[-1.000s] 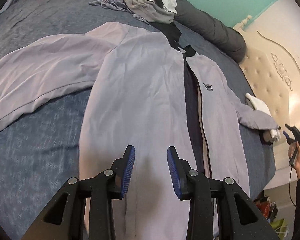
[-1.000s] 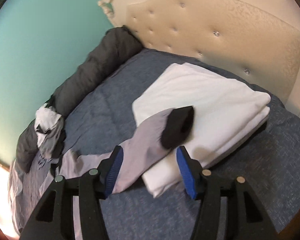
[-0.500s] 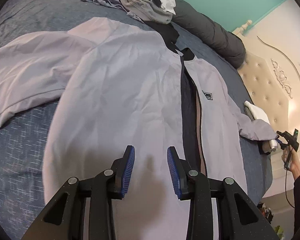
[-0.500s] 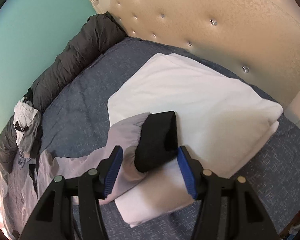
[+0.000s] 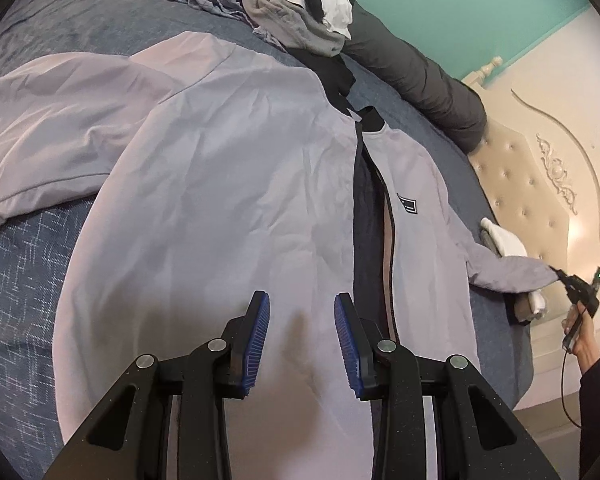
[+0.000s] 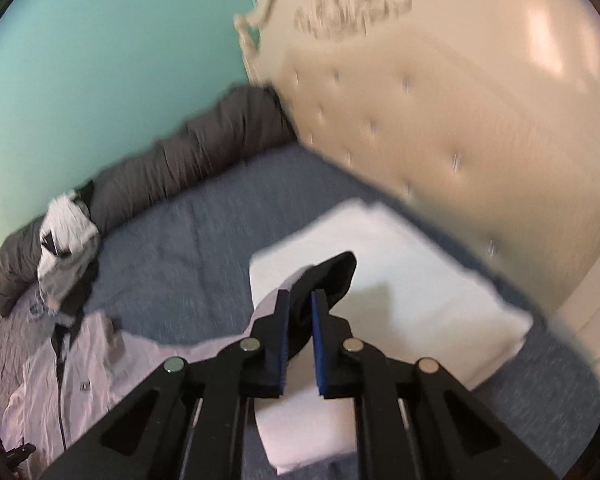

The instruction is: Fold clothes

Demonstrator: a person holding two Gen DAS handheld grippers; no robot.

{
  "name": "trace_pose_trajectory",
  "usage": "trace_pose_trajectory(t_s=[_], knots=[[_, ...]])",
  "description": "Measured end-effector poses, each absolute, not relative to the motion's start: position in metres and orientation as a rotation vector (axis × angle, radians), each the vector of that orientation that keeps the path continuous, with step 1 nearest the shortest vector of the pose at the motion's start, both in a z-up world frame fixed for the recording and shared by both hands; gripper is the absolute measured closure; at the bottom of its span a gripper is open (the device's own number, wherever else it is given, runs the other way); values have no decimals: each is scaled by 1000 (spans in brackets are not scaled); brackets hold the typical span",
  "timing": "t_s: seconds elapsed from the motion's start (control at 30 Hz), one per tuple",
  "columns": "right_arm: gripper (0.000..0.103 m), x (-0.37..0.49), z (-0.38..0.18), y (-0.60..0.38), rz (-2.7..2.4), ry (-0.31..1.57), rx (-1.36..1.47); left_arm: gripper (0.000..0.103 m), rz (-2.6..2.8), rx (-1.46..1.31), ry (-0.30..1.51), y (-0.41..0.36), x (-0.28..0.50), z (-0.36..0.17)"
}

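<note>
Jacket — lying lengthwise ahead of left gripper, jaws gaping, empty; right gripper clamping black cuff — sleeve trailing toward the body.

- The right wrist view is smeared by motion; the headboard carving shows only as a blur.
- The black cuff is partly hidden between the right gripper fingers.
- The jacket hem is hidden behind the left gripper, and its far sleeve runs off the frame's left edge.
- The chest label is too small to read.
- The clothes pile is cut by the top edge.
</note>
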State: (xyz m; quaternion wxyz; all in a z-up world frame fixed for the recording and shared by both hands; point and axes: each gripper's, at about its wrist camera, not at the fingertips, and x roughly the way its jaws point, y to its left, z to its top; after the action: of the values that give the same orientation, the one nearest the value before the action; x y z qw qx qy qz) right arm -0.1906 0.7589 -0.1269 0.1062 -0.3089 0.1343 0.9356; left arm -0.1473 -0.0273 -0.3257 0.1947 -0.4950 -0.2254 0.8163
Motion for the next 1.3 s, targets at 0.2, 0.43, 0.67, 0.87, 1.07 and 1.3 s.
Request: trace_pose_trajectory(t_s=[0.2,0.43,0.67,0.87,1.07,1.3], knots=[[94,-173,-131,783,2711,403,-915,66,2273,-1380,-662,-27,-146,-329],[86,-161,-189,799,2566,502,-1056,66,2264,-1390,-655,-23,-149,-332],[75,-152,-144,767,2609,309,-843,66,2273,-1378,-633,-23,-157,-330],[72,-203,-131,673,2850,175,-949,66,2270,-1367,-619,-17,-168,-333],[63,-294,-195,565,2960,151,-1328,66,2248,-1360,-609,-9,-174,-341],[58,-363,-274,479,2921,-41,-1642,66,2230,-1355,-601,-2,-179,-350]])
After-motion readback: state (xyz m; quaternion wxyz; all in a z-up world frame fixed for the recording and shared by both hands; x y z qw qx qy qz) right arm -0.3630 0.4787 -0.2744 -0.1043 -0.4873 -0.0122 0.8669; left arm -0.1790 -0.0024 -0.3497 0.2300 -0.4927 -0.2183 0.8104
